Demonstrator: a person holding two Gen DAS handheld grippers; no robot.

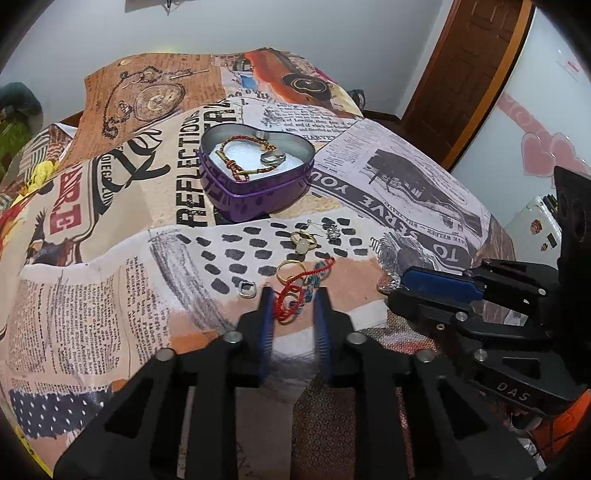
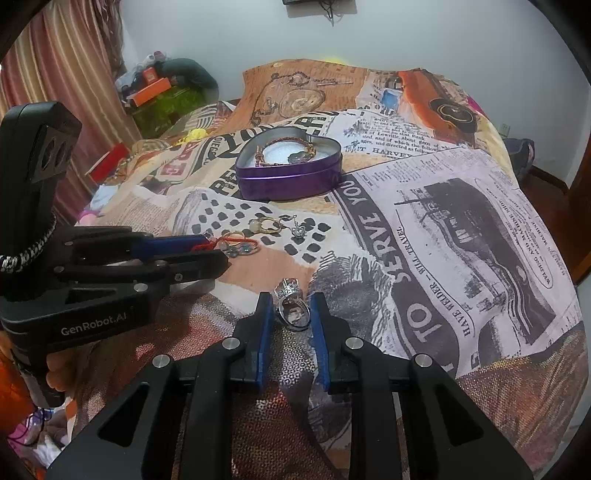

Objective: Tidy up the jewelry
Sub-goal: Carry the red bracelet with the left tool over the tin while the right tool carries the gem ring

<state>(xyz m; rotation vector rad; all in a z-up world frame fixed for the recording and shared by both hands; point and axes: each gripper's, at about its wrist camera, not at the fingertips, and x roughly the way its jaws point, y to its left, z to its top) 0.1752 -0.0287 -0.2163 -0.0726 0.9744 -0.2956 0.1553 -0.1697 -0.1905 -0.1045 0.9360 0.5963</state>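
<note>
1. Right now the red cord bracelet (image 1: 291, 301) lies on the printed newspaper-pattern bedspread (image 1: 388, 173), with its loops between the blue-padded fingers of the left gripper (image 1: 293, 301); the jaws stand narrow around the cord, but whether the pads press it cannot be told.
2. Just beyond it lie a plain gold ring (image 1: 290, 268), a gold ring with a pale stone (image 1: 303, 240), a small silver earring (image 1: 333, 232) and a small square silver piece (image 1: 246, 291).
3. The silver ring with a clear-stone cluster (image 2: 291, 301) sits upright between the pads of the right gripper (image 2: 291, 306), which is closed on it just above the bedspread.
4. Farther back stands the purple heart-shaped tin (image 1: 258, 184), open, with a white lining, holding a red-and-gold braided bracelet (image 1: 240, 162) and a grey ring (image 1: 272, 158).
5. Behind the bed are a pale wall (image 1: 295, 26) and a brown wooden door (image 1: 469, 55).
</note>
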